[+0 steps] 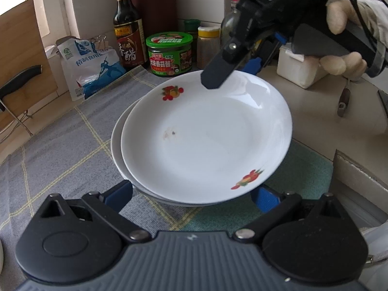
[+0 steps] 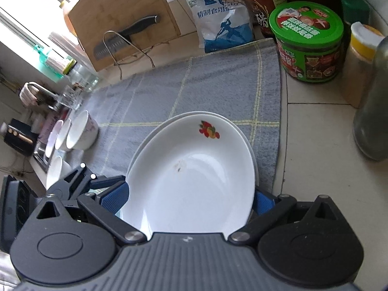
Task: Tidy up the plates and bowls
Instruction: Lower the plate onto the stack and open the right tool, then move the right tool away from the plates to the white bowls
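Right tongs (image 1: 225,72) pinching the top plate's (image 1: 206,140) far rim, left tongs (image 1: 191,196) spread beneath the stack on the cloth (image 1: 60,150); bowls (image 2: 72,135) at its left edge remain unsorted.

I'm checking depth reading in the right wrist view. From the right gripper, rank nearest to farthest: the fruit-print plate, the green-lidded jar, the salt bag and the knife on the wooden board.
1. Fruit-print plate, right at the right gripper.
2. Green-lidded jar, ahead to the right.
3. Salt bag, farther back, centre.
4. Knife, on the wooden board, back left.
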Demonstrator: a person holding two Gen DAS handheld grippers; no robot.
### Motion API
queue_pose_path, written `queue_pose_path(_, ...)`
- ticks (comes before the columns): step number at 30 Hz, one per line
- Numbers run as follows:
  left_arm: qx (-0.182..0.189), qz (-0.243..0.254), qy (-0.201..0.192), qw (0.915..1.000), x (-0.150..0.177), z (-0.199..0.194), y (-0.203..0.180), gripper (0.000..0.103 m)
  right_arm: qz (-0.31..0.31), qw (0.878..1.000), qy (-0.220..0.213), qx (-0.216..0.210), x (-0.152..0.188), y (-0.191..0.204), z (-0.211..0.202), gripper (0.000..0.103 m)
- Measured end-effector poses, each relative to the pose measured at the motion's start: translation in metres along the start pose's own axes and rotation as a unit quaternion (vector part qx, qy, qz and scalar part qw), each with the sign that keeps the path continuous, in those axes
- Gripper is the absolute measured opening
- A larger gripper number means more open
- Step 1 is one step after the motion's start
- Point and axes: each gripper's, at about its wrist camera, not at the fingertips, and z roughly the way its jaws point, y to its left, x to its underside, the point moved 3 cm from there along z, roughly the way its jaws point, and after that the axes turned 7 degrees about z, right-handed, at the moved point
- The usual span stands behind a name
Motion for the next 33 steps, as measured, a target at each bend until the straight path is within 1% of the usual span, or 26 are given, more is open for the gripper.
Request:
queue_pose_path(6, 0.0, -0.003, 0.0, 1.0, 0.0, -0.001, 0.0, 0.103, 0.008, 1.0, -0.001, 0.012, 0.006, -0.002, -0.005, 0.103)
queue_pose_path(12, 0.0, -0.006, -0.001, 1.0, 0.0, -0.001, 0.0, 0.103, 0.014, 1.0, -0.009, 0.01, 0.011, -0.003, -0.012, 0.103)
queue_pose_path(17, -0.002, -0.008, -0.003, 1.0, 0.0, -0.002, -0.001, 0.103, 0.008, 0.999, -0.027, 0.032, 0.015, 0.003, -0.021, 0.103)
queue_pose_path(21, -0.007, -0.019, -0.011, 0.9997, 0.001, -0.007, 0.0, 0.103, -0.014, 0.995, -0.062, 0.073, 0.017, 0.014, -0.028, 0.103)
queue_pose_path(24, -0.02, -0.026, -0.023, 0.9992, -0.001, -0.015, 0.0, 0.103, -0.055, 0.989, -0.095, 0.101, 0.016, 0.03, -0.03, 0.103)
queue_pose_path(25, -0.029, -0.031, -0.029, 0.9987, -0.002, -0.019, 0.0, 0.103, -0.069, 0.986, -0.105, 0.106, 0.016, 0.034, -0.031, 0.103)
queue_pose_path(28, -0.056, -0.056, -0.04, 0.9961, -0.003, -0.03, 0.004, 0.103, -0.136, 0.972, -0.143, 0.124, 0.015, 0.057, -0.031, 0.103)
queue_pose_path(30, -0.081, -0.082, -0.047, 0.9922, -0.003, -0.039, 0.007, 0.103, -0.161, 0.967, -0.161, 0.115, 0.013, 0.07, -0.029, 0.103)
queue_pose_path(33, -0.122, -0.114, -0.054, 0.9845, 0.001, -0.054, 0.011, 0.103, -0.189, 0.962, -0.173, 0.09, 0.01, 0.086, -0.025, 0.103)
